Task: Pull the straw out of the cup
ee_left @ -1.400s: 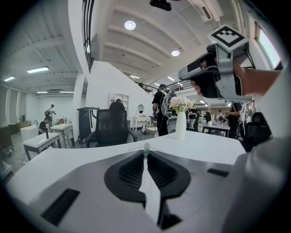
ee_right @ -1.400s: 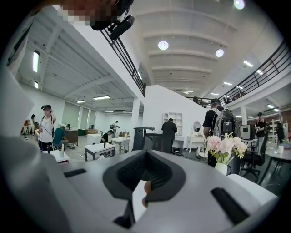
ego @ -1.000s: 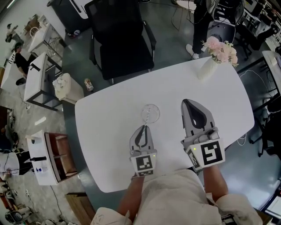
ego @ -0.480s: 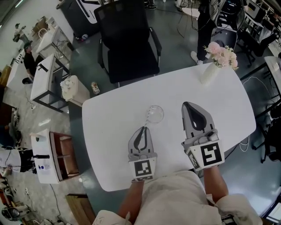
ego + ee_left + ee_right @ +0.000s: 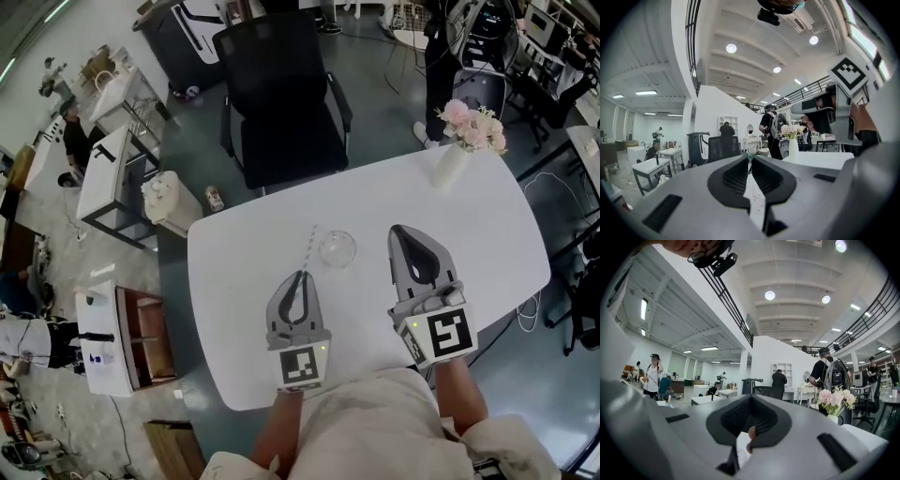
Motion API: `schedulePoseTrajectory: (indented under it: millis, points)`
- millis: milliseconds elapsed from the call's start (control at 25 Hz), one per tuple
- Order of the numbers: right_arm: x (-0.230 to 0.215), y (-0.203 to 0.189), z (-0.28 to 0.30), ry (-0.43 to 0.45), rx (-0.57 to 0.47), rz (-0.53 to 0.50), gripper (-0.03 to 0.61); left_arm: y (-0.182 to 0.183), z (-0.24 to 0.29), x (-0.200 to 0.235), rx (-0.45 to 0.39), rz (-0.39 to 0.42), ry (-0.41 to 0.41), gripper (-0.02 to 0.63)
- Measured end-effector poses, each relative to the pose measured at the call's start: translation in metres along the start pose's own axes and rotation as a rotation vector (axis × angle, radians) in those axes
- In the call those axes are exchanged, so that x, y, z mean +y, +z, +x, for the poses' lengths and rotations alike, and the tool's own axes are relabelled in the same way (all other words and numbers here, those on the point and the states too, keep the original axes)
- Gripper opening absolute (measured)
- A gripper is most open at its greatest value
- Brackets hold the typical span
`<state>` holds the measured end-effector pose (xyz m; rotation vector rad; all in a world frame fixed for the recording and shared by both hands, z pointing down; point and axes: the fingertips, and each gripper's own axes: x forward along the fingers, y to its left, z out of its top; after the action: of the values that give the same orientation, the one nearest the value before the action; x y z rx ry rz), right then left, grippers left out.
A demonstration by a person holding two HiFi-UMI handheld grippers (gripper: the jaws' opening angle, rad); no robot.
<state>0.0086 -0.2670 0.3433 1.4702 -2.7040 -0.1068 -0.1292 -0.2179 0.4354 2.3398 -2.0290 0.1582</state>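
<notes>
**Holding the straw beside the cup**

The straw (image 5: pixel 309 248) is sitting pinched between my left fingers (image 5: pixel 733 177), which are nearly closed on it. It is slanting just left of the cup (image 5: pixel 337 249), seemingly free of the rim. The cup is standing on the white surface (image 5: pixel 234 281). My right fingers (image 5: pixel 766 420) are hanging closed and empty nearby. I judge the pull-out nearly done. Next I am needing a spot to lay the straw.

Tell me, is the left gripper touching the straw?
Touching. The left gripper view shows the left gripper with its jaws pinched shut on the straw; in the head view the straw sticks out from its tips.
</notes>
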Motion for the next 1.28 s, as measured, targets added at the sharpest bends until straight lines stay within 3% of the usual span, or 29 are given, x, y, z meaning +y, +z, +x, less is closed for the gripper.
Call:
schedulePoseTrajectory:
  millis: [720,1280]
  points:
    - [0.002,0.022,-0.010,-0.021,-0.057,-0.003,0.000,0.114,-0.025,0.039,-0.191,0.071,0.076,0.023]
    - [0.000,0.025,-0.016,-0.032,-0.064,-0.006,0.000,0.125,-0.032,0.039,-0.219,0.102,0.081,0.023]
